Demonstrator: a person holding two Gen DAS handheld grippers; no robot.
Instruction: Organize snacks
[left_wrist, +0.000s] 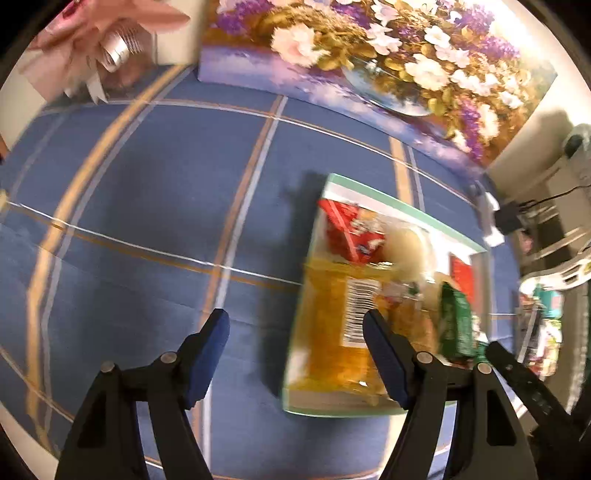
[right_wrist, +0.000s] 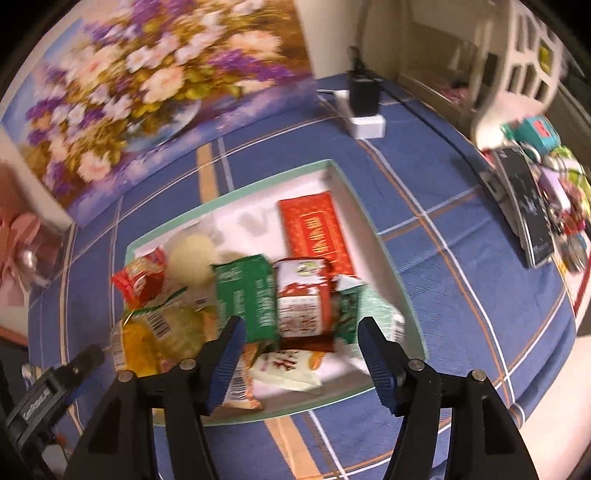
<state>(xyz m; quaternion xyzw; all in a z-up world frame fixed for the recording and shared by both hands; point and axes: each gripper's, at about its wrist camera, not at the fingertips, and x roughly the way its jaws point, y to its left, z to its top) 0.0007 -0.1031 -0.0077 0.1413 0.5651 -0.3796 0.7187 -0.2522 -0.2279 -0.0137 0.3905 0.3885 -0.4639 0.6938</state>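
Note:
A shallow white box with a mint-green rim (right_wrist: 354, 206) lies on a blue checked tablecloth (left_wrist: 147, 184). Several snacks fill it: a flat red packet (right_wrist: 314, 229), a green carton (right_wrist: 245, 295), a white and red carton (right_wrist: 301, 295), a yellow bag with a barcode (left_wrist: 332, 332) and a red packet (left_wrist: 347, 232). My right gripper (right_wrist: 301, 325) hangs open above the cartons, touching none of them. My left gripper (left_wrist: 295, 317) is open at the box's left edge, over the cloth and the yellow bag, with nothing held.
A floral painting (left_wrist: 369, 55) leans at the back of the table. A pink gift bow (left_wrist: 92, 48) sits far left. A white power strip with a black adapter (right_wrist: 364, 107) lies behind the box. Books and small clutter (right_wrist: 535, 203) crowd the right edge.

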